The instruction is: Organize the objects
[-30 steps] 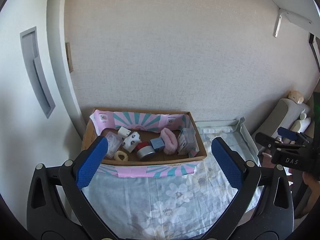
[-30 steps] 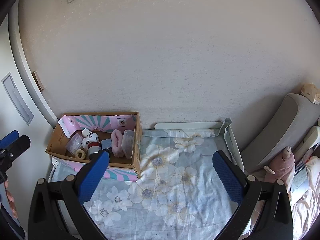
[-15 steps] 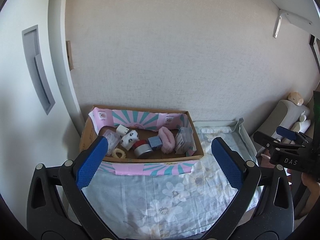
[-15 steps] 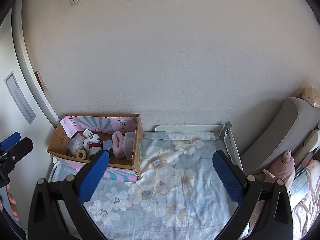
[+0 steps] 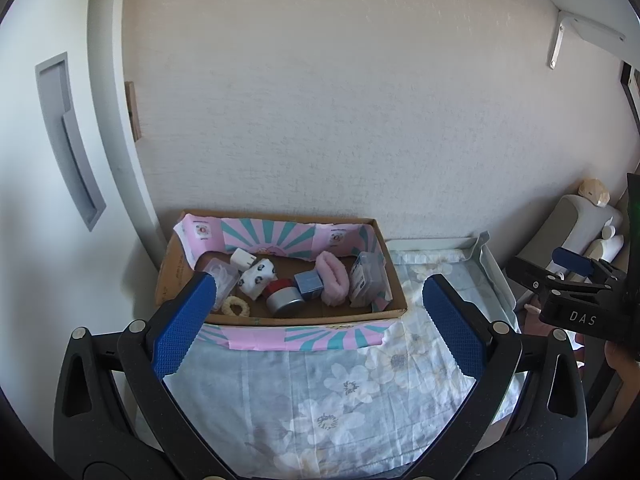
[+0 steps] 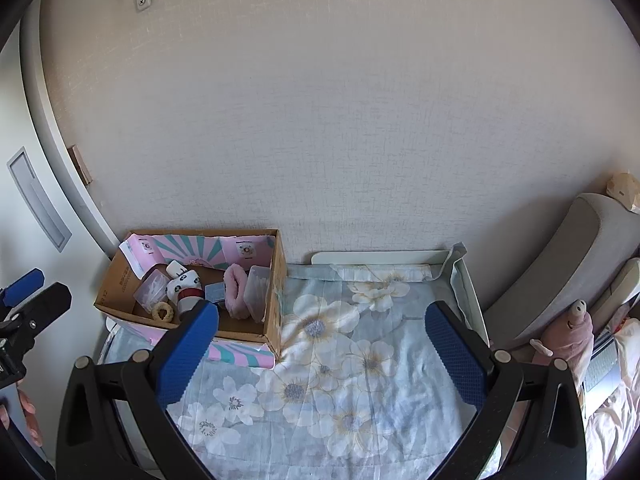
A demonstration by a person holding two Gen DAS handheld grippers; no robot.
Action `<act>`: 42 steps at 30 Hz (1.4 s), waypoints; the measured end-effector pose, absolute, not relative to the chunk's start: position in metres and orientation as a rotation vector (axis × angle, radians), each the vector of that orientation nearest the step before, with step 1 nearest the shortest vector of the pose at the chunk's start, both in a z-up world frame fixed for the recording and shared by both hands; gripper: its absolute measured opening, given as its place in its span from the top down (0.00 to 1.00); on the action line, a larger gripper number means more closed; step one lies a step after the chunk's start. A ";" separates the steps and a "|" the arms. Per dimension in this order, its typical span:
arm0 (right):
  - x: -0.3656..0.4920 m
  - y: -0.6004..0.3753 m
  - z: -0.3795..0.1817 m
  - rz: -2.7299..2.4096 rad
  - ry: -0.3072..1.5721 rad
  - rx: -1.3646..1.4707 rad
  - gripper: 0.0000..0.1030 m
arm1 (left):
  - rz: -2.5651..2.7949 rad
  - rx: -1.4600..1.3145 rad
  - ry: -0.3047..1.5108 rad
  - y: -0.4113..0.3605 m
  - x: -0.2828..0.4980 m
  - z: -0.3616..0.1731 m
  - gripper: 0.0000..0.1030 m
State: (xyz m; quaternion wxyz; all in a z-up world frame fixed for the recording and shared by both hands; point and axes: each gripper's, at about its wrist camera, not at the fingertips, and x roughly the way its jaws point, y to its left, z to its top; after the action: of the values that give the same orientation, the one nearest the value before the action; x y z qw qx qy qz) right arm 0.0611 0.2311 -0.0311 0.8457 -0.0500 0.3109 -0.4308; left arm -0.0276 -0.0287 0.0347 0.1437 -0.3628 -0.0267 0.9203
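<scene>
I have pulled both grippers back; the cardboard box (image 5: 280,276) now sits smaller at mid-frame, its items all inside. My left gripper (image 5: 318,318) and right gripper (image 6: 322,346) gape wide, empty, so sorting looks finished or paused.

Soft daylight fills the room and the wall (image 5: 340,100) is bright. Straight lines bend near the wall's edges, and the corners are black.

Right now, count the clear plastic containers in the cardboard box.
2: a small clear plastic case at the cardboard box's left end, and a taller clear plastic box against its right wall. Others may be hidden.
</scene>
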 end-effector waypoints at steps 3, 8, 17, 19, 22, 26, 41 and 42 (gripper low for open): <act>0.062 0.230 -0.031 -0.909 0.657 -0.101 0.00 | 2.646 -1.054 -0.070 -0.027 -0.030 0.032 0.00; 0.062 0.228 -0.030 -0.911 0.652 -0.102 0.00 | 2.643 -1.053 -0.058 -0.024 -0.032 0.031 0.00; 0.065 0.224 -0.030 -0.919 0.652 -0.094 0.00 | 2.655 -1.063 -0.046 -0.023 -0.035 0.030 0.00; 0.066 0.223 -0.030 -0.920 0.653 -0.093 0.00 | 2.659 -1.056 -0.043 -0.023 -0.034 0.030 0.00; 0.066 0.222 -0.031 -0.922 0.655 -0.094 0.00 | 2.662 -1.051 -0.043 -0.023 -0.035 0.029 0.00; 0.068 0.221 -0.032 -0.923 0.657 -0.095 0.00 | 2.665 -1.047 -0.044 -0.024 -0.036 0.028 0.00; 0.070 0.217 -0.031 -0.928 0.661 -0.096 0.00 | 2.670 -1.052 -0.042 -0.025 -0.042 0.024 0.00; 0.070 0.217 -0.032 -0.928 0.661 -0.097 0.00 | 2.672 -1.052 -0.041 -0.025 -0.041 0.024 0.00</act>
State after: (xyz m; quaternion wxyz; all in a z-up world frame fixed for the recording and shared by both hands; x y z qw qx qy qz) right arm 0.0699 0.2166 -0.0316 0.8409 -0.0458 0.3128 -0.4393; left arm -0.0412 -0.0247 0.0243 0.1343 -0.3631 -0.0142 0.9219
